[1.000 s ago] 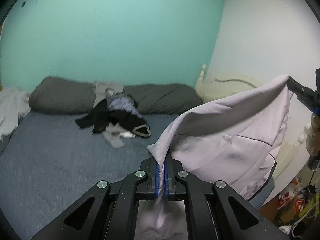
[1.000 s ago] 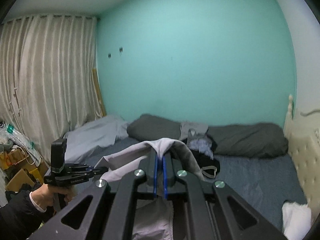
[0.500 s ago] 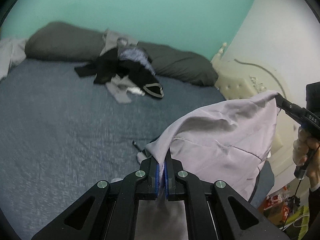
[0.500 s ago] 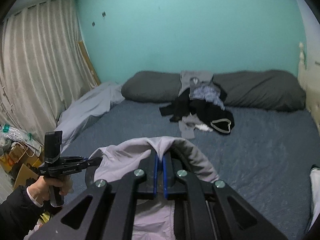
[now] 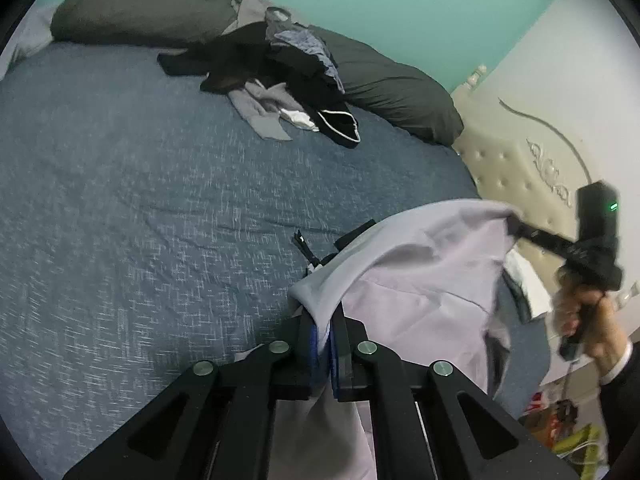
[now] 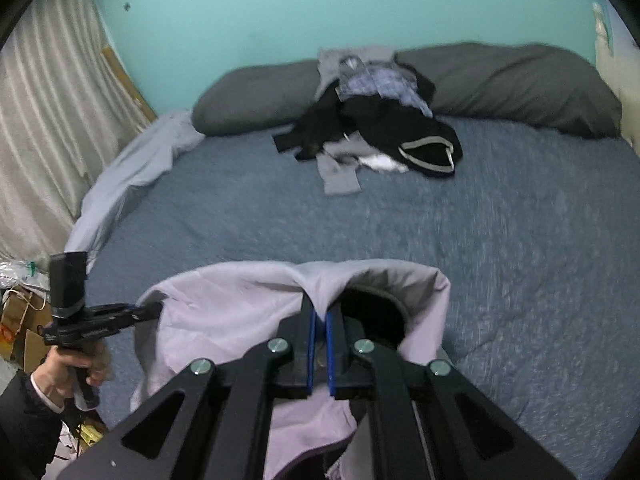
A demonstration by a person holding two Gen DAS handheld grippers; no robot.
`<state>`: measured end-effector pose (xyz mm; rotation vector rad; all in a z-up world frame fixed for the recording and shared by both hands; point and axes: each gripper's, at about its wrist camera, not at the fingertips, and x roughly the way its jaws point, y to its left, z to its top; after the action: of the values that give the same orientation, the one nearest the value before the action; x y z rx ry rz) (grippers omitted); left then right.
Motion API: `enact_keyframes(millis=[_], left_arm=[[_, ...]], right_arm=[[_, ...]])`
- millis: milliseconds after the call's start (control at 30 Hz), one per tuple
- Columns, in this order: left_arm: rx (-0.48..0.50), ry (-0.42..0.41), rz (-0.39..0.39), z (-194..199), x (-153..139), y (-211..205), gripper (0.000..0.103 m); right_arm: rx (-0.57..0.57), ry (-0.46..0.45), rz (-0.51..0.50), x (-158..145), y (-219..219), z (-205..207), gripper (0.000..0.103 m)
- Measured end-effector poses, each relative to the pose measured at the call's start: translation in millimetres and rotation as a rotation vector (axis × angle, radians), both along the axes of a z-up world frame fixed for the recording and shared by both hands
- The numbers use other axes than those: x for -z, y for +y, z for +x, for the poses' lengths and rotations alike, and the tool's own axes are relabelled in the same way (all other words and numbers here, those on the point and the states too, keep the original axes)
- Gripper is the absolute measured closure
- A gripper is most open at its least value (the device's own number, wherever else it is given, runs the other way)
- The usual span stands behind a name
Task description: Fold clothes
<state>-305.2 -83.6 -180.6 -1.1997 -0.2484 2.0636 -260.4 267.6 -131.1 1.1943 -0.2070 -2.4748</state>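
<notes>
Lilac-grey fabric is pinched tight in the left hand-held gripper, blue pads closed on a fold of the pale garment, and the cloth drapes down over the black frame. Over on the right hand-held gripper, same story: pads narrowed onto another fold of that garment, which hangs slack between the two tools, held just above the near edge of the bed. Each hand grips its handle, dark sleeve at the wrist. Out across the blue-grey bed cover, well apart from the held piece, a pile of dark clothes sits against the grey pillows. A small dark item lies on the bed just beside the garment, possibly a clip; it's too blurred to tell.
</notes>
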Motion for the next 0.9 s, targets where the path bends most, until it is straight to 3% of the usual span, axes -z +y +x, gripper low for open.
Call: enact_keyframes(millis=[100, 133, 200, 267, 367, 433, 600, 700, 767, 800, 900], left_arm=[[0.002, -0.023, 0.008, -6, 15, -2, 0.088], [0.003, -0.031, 0.011, -8, 20, -3, 0.074], [0.01, -0.033, 0.014, -3, 19, 1, 0.067], [0.017, -0.034, 0.017, 3, 19, 5, 0.048], [0.027, -0.035, 0.021, 12, 17, 12, 0.043], [0.035, -0.036, 0.023, 18, 17, 16, 0.031], [0.052, -0.039, 0.03, 33, 14, 27, 0.02], [0.063, -0.041, 0.034, 41, 13, 33, 0.018], [0.064, -0.041, 0.027, 46, 15, 39, 0.018], [0.061, -0.041, 0.018, 49, 18, 43, 0.018], [0.053, -0.04, -0.011, 55, 26, 55, 0.018]], right_arm=[[0.017, -0.031, -0.004, 20, 2, -11, 0.099], [0.021, -0.035, -0.003, 24, 3, -14, 0.099], [0.028, -0.043, -0.005, 29, 3, -19, 0.099], [0.035, -0.051, -0.008, 33, 4, -23, 0.099], [0.041, -0.063, 0.005, 34, 5, -24, 0.099], [0.045, -0.07, 0.016, 34, 5, -24, 0.098], [0.055, -0.093, 0.04, 35, 8, -24, 0.094], [0.064, -0.114, 0.053, 34, 20, -19, 0.074], [0.065, -0.106, 0.066, 30, 30, -11, 0.067], [0.066, -0.105, 0.073, 27, 38, -7, 0.058], [0.055, -0.108, 0.103, 24, 57, 7, 0.055]])
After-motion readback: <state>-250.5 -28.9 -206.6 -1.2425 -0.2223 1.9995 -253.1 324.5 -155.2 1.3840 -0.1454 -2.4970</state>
